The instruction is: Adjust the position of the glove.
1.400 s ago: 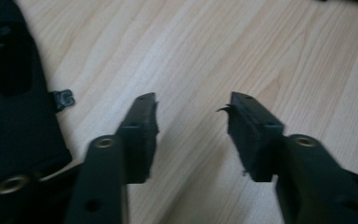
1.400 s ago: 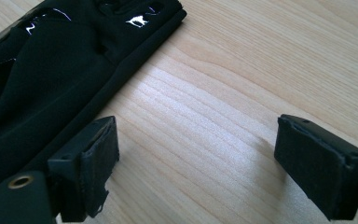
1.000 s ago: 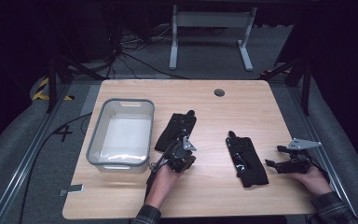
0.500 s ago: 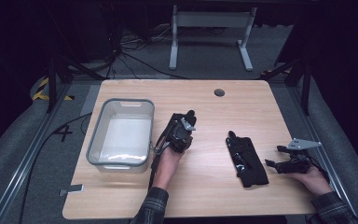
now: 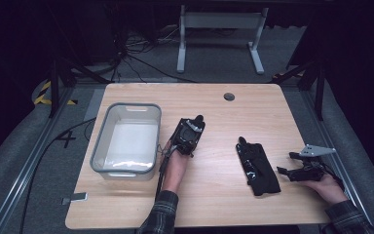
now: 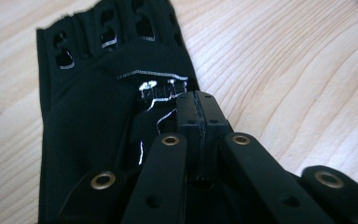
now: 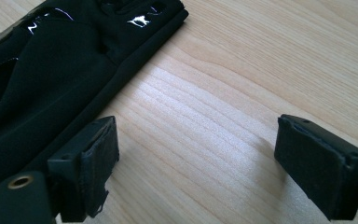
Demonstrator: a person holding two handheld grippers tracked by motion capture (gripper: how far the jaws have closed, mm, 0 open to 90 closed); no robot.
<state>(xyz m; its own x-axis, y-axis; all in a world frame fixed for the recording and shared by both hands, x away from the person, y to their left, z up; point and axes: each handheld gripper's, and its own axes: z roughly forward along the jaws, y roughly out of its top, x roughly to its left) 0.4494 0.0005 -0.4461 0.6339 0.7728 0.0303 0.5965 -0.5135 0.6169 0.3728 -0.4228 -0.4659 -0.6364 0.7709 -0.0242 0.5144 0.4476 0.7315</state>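
Observation:
Two black fingerless gloves lie on the wooden table (image 5: 214, 112). My left gripper (image 5: 191, 127) hovers low over the left glove (image 6: 93, 107), its pads (image 6: 189, 116) pressed together with no fabric seen between them. The right glove (image 5: 258, 165) lies flat right of centre. Just to its right, my right gripper (image 5: 286, 164) rests near the table's right edge. In the right gripper view this gripper (image 7: 205, 172) stands open over bare wood, with the glove's edge (image 7: 51, 84) beside its left pad.
A clear plastic bin (image 5: 126, 141) stands at the left of the table, right beside the left glove. A round cable hole (image 5: 229, 96) sits near the far edge. A metal stand (image 5: 219, 29) is on the floor behind the table.
My left hand has carried its shut gripper away from the person, from the near end of the left glove to over its middle. The right gripper has stayed in place.

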